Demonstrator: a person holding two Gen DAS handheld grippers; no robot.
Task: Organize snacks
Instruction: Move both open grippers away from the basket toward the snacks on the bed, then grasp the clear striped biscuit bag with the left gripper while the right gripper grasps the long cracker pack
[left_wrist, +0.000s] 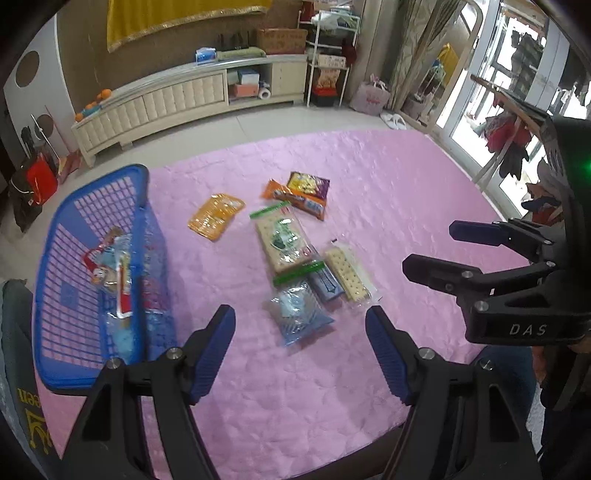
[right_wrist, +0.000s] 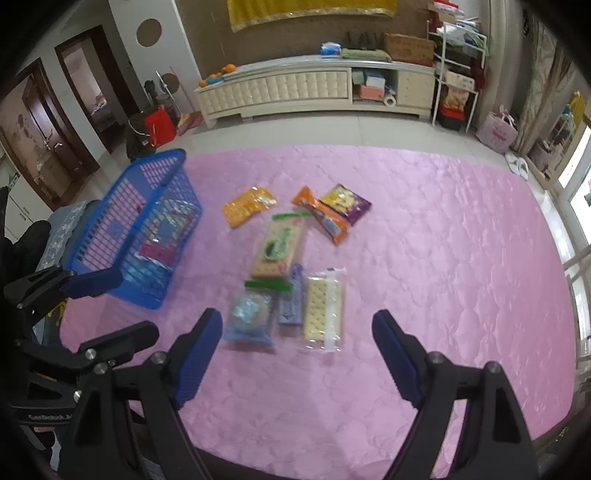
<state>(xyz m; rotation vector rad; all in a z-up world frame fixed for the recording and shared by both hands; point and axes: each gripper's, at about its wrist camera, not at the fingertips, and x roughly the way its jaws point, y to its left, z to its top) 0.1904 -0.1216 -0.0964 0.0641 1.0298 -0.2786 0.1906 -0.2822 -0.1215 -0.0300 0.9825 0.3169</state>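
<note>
Both tongs wide, empty: left gripper (left_wrist: 301, 345), right gripper (right_wrist: 297, 352), its housing lettered "DAS". Scattered plastic snack packets (right_wrist: 279, 247) on pink quilted mat (right_wrist: 443, 258); more inside blue plastic lattice basket (left_wrist: 59, 258). Packet print unreadable.

Left gripper (left_wrist: 301, 332): jaws spread wide, nothing between the blue pads (left_wrist: 212, 354), held above the surface and angled down and forward. Right gripper (right_wrist: 297, 336): jaws likewise wide apart, empty, same downward tilt. In the left view the right gripper enters from the right edge, fingers pointing left; in the right view the left gripper sits at lower left. The two are near, not touching.
</note>
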